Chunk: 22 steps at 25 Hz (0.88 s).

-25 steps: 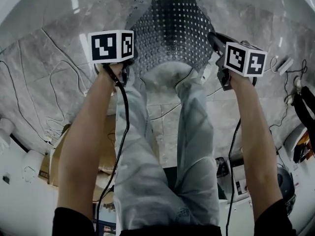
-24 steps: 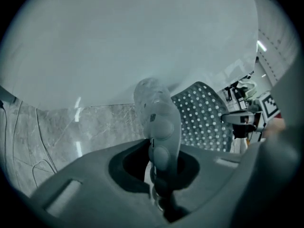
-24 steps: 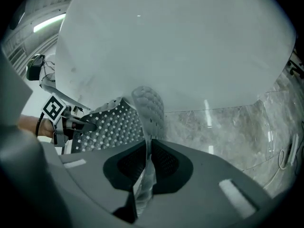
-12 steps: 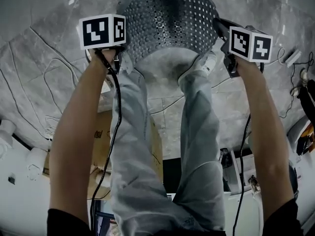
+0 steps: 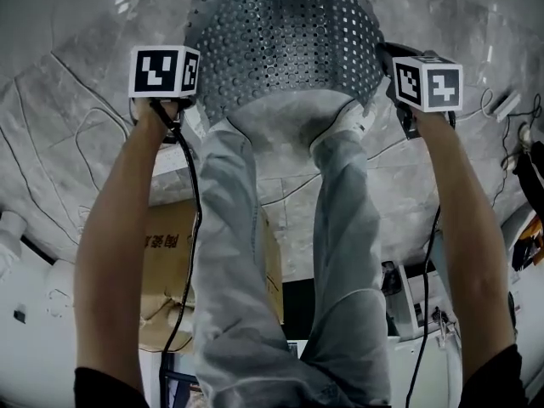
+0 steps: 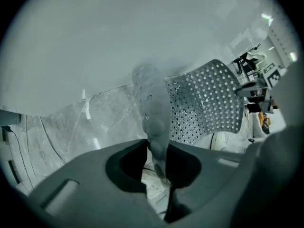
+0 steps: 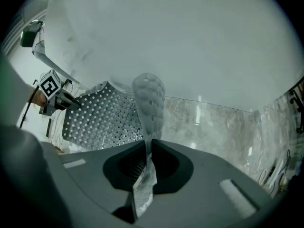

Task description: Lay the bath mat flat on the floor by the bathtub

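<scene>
At the left, the left gripper (image 6: pixel 159 158) is pinched onto one near corner of the bath mat (image 5: pixel 285 49). Its own view shows a thin fold of perforated sheet running up from between the closed jaws. Holding by a corner probably lets the limp sheet hang open rather than bunch. In the middle of the head view the mat spreads away from the person's legs (image 5: pixel 340 253) above the marble floor (image 5: pixel 76 143), with its near edge sagging between the two grips. It is not yet laid flat, and I cannot tell whether its far end touches the floor. At the right, the right gripper (image 7: pixel 147 163) is clamped the same way on the opposite corner, a strip of mat caught between its jaws. The grippers are held well apart, which looks meant to keep the sheet stretched wide for lowering. The head view gives the spread of the mat and the spacing of the arms but hides both sets of jaws beneath the marker cubes. The gripper views show each pinch, and also the white curved wall of the bathtub (image 6: pixel 118 42) rising just beyond the mat, which the head view barely shows.
</scene>
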{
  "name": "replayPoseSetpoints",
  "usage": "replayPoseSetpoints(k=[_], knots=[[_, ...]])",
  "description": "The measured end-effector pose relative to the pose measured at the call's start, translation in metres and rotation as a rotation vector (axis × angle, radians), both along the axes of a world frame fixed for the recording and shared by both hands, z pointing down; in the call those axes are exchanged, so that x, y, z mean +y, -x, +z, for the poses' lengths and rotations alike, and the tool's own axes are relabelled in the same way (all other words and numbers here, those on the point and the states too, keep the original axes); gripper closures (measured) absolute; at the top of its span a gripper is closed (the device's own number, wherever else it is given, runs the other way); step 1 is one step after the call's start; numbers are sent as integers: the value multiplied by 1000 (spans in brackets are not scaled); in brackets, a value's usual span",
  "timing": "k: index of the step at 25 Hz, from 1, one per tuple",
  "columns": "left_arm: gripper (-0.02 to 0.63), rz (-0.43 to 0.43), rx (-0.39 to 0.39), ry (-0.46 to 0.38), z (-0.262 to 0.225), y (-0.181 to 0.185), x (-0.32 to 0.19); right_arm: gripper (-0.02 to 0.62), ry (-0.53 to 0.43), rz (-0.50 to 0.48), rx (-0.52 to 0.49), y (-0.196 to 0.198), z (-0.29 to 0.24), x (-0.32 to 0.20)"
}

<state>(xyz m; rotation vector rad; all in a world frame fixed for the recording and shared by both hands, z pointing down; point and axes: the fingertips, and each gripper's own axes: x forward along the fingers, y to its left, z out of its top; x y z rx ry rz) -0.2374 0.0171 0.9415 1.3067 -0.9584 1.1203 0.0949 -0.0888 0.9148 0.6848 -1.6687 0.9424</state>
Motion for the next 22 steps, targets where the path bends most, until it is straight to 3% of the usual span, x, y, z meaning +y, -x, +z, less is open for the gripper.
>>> replayPoseSetpoints(k=[5, 13, 22], knots=[[531, -3, -23, 47, 21, 13, 16, 566, 27, 8, 23, -4, 23, 9], [525, 46, -92, 99, 54, 40, 33, 565, -11, -38, 84, -19, 47, 6], [525, 4, -125, 144, 54, 54, 50, 551, 0, 48, 174, -57, 56, 8]])
